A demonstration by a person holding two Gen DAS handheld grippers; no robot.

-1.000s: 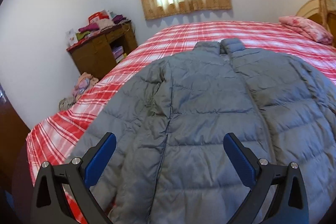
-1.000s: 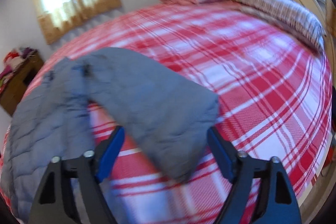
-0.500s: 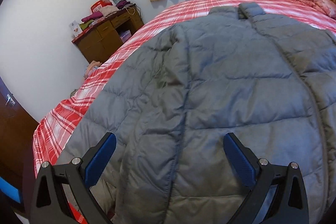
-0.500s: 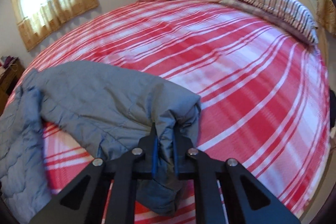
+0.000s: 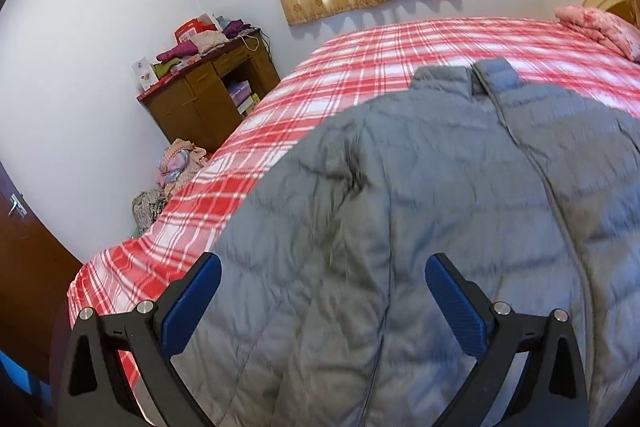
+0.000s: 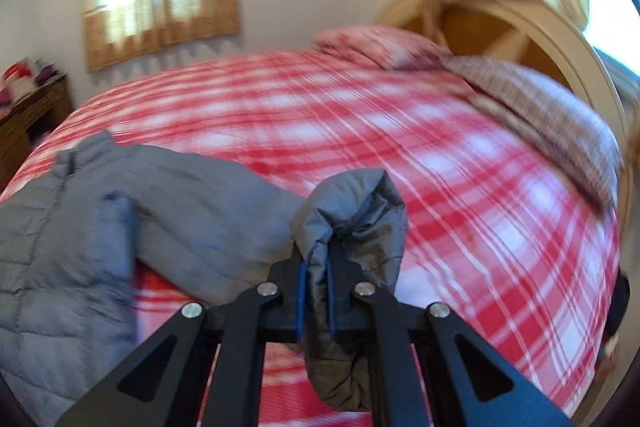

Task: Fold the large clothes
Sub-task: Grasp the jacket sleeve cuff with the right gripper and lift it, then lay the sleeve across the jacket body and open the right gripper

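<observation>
A grey quilted puffer jacket (image 5: 420, 195) lies front-up on a red and white plaid bed (image 5: 360, 59), collar toward the window. My left gripper (image 5: 322, 279) is open and empty, its blue pads hovering over the jacket's lower left side. In the right wrist view my right gripper (image 6: 316, 287) is shut on the cuff end of the jacket's sleeve (image 6: 352, 211), lifted above the bed (image 6: 440, 179). The sleeve trails left to the jacket body (image 6: 60, 227).
A wooden cabinet (image 5: 208, 95) piled with clothes stands by the wall left of the bed, with a heap of clothes (image 5: 176, 163) on the floor. Pillows (image 6: 520, 99) and a wooden headboard (image 6: 540, 35) lie at the bed's right end. A dark door (image 5: 24, 227) is at far left.
My right gripper closed on the sleeve cuff and has lifted it up off the bed. My left gripper stayed open and drew back a little from the jacket.
</observation>
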